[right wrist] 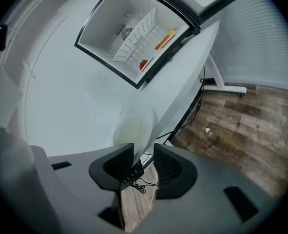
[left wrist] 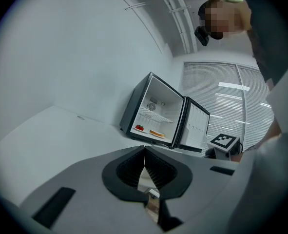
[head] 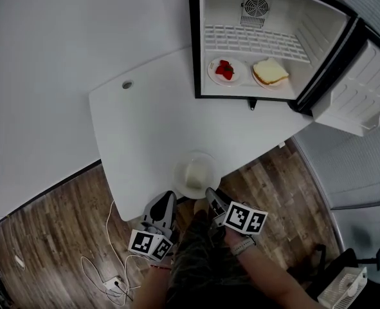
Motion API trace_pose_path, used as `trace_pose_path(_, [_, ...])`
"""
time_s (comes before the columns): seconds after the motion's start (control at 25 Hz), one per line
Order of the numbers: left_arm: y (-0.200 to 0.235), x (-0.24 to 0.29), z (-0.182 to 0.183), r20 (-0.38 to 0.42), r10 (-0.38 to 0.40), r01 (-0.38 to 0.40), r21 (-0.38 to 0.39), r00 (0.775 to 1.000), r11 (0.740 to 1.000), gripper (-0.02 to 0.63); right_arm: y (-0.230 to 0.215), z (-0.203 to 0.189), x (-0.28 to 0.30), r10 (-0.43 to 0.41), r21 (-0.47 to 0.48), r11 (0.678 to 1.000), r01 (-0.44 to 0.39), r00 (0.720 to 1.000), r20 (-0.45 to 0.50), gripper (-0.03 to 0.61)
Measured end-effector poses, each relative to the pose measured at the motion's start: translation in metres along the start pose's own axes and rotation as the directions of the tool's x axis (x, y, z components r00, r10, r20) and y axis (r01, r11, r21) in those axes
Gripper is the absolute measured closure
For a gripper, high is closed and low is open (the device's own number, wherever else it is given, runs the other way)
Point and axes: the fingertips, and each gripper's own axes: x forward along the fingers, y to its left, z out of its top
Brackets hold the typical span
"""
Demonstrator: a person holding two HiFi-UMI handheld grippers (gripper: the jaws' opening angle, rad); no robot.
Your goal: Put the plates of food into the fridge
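Near the front edge of the white table (head: 144,127) stands a white plate (head: 195,174) with a pale slab of food. My right gripper (head: 210,196) sits just behind it, jaws apart; in the right gripper view (right wrist: 143,150) the plate's (right wrist: 134,128) near rim lies at the gap and no pad presses on it. To the plate's left my left gripper (head: 166,205) is shut (left wrist: 144,150) and empty. The open fridge (head: 254,37) holds a plate of strawberries (head: 226,71) and a plate with a sandwich (head: 270,74) on its floor.
The fridge door (head: 363,82) swings open to the right. A wire shelf (head: 254,40) spans the fridge above the two plates. There is a cable hole (head: 126,84) in the table at the far left. A power strip and cables (head: 116,282) lie on the wood floor.
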Motion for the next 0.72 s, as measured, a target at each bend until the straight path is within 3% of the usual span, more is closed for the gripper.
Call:
trace_pose_path(0.36, [0.003,0.004,0.005,-0.006,-0.010,0.010,0.003,1.000,1.000,0.606,0.005,-0.002,0.016,0.072,0.181,0.981,-0.067,0.997,-0.021,0.472])
trace_pose_path(0.44, [0.003,0.007,0.007,-0.005,-0.013,0.013,0.002,1.000,1.000,0.606,0.008,-0.001,0.017,0.091,0.214,0.973,-0.086,0.996,-0.015,0.523])
trace_pose_path(0.72, [0.006,0.014,0.012,-0.011,-0.028,0.028,0.005,1.000,1.000,0.606,0.005,0.002,0.009,0.128,0.368,0.921,-0.126,0.992,0.018,0.561])
